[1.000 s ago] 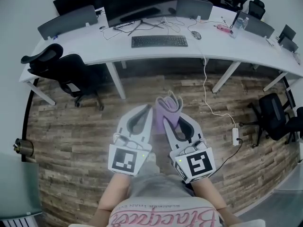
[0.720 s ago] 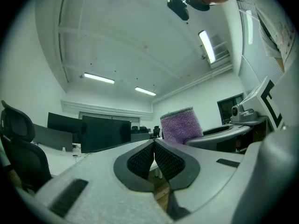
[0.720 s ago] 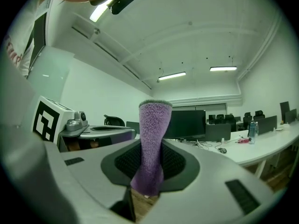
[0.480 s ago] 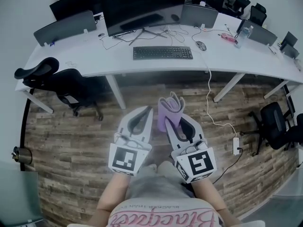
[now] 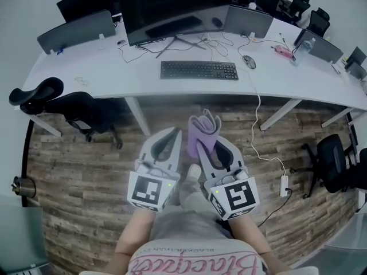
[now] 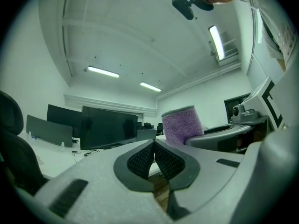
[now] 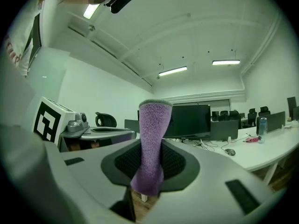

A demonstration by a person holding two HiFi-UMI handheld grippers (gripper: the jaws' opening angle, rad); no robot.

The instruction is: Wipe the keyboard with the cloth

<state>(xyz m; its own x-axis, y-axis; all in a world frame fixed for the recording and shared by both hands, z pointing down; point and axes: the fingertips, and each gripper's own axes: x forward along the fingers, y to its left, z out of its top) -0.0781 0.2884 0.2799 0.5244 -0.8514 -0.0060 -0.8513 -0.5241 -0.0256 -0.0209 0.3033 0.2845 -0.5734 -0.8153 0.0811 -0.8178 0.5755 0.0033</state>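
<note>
Desk (image 5: 86,67) sits nearer than a second ago. My right gripper (image 5: 205,148) clamps the cloth (image 5: 205,128); left gripper (image 5: 174,136) is clenched on nothing. Keyboard (image 5: 199,70) is well apart, and I judge wiping not yet begun.

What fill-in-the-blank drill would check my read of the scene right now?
1. The purple cloth is clamped in the ____ gripper.
2. The left gripper is shut, with ____ between its jaws.
3. The keyboard lies untouched on the white desk, with the mouse off its ____ end in the head view.

Missing words: right; nothing; right
</note>
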